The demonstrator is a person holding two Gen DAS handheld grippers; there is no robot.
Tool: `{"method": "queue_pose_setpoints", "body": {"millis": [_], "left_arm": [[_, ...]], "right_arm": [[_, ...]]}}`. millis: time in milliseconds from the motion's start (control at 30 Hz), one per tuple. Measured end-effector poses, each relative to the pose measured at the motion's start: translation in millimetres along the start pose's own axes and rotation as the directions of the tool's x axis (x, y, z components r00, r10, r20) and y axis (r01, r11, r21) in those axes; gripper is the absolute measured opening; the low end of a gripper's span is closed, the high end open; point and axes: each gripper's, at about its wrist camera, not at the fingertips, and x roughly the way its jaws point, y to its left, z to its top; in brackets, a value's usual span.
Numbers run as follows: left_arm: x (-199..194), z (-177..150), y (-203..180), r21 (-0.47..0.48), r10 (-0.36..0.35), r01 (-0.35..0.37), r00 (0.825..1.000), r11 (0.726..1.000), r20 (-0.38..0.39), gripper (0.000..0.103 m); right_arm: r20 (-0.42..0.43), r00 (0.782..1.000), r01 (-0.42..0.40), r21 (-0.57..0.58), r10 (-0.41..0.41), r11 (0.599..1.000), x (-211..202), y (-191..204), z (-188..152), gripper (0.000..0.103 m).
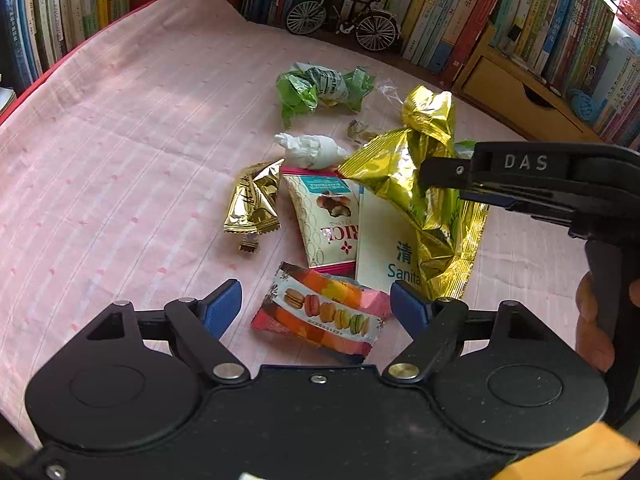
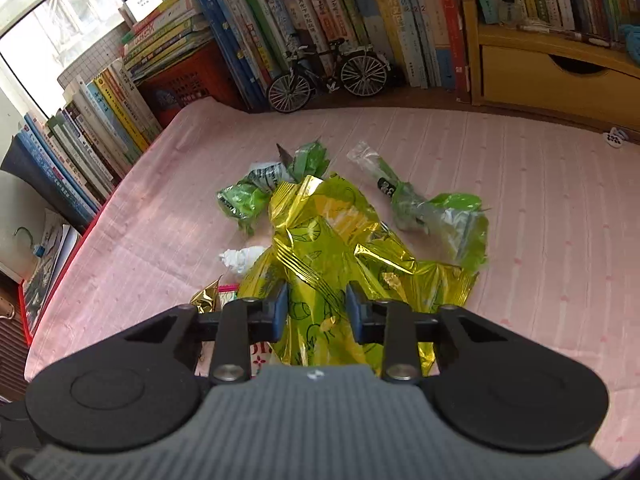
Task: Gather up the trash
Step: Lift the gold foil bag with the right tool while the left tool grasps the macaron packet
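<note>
Surface: a pink striped cloth (image 1: 120, 168) is spread over the desk, and all the trash lies on it.
Books: rows of books (image 2: 320, 12) are stood along the far edge of the cloth, behind the trash.
Gold bag: a large crumpled gold foil bag (image 2: 320, 232) is placed at the middle of the pile; every other place below is given from it.
Right gripper: the right gripper (image 2: 316, 308) is closed on the near part of the gold bag, with foil pinched between the blue pads (image 2: 280, 312).
Left gripper: the left gripper (image 1: 316, 304) is held with jaws wide apart, nothing clamped, just in front of and left of the gold bag; a macaron wrapper (image 1: 324, 312) is seen between its fingers, lying flat on the cloth.
White packet: a flat white packet with blue print (image 1: 384, 236) is partly covered by the gold bag.
Cream wrapper: a cream and pink snack wrapper (image 1: 324, 220) is laid just left of the gold bag.
Green wrapper: a crumpled green wrapper (image 1: 320, 88) is found beyond the gold bag.
Second green wrapper: a clear and green wrapper (image 2: 436, 208) is seen to the right of the gold bag.
Small gold wrapper: a small gold wrapper (image 1: 256, 204) is set further left, apart from the gold bag.
Tissue: a wadded white tissue (image 1: 312, 150) lies at the left edge of the gold bag.
Model bicycle: a small model bicycle (image 2: 328, 76) is stood against the books, well beyond the gold bag.
</note>
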Motion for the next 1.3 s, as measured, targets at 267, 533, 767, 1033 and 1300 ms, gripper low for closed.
{"method": "queue_pose_setpoints", "body": {"millis": [267, 533, 767, 1033, 1300], "left_arm": [[27.0, -5.5, -21.6, 0.137, 0.047, -0.039, 0.997, 0.99, -0.054, 0.082], [36.4, -9.6, -23.1, 0.168, 0.106, -0.095, 0.992, 0.981, -0.061, 0.071], [20.6, -14.6, -18.3, 0.128, 0.103, -0.097, 0.994, 0.987, -0.043, 0.059], [-6.4, -26.4, -15.0, 0.084, 0.121, -0.121, 0.993, 0.989, 0.003, 0.059], [-33.3, -35.9, -12.3, 0.07, 0.114, -0.118, 0.992, 0.991, 0.062, 0.059]], "right_arm": [[0.03, 0.996, 0.086, 0.097, -0.089, 0.992, -22.6, -45.9, -6.8, 0.033], [-0.013, 0.992, 0.123, 0.09, -0.122, 0.988, -24.8, -58.3, -28.6, 0.035], [-0.036, 0.988, 0.155, 0.07, -0.152, 0.985, -14.3, -58.1, -31.2, 0.068], [-0.065, 0.99, 0.123, -0.016, -0.124, 0.992, -10.5, -43.2, -34.0, 0.065], [0.007, 0.994, 0.105, 0.03, -0.105, 0.994, -40.5, -41.6, -40.7, 0.024]]}}
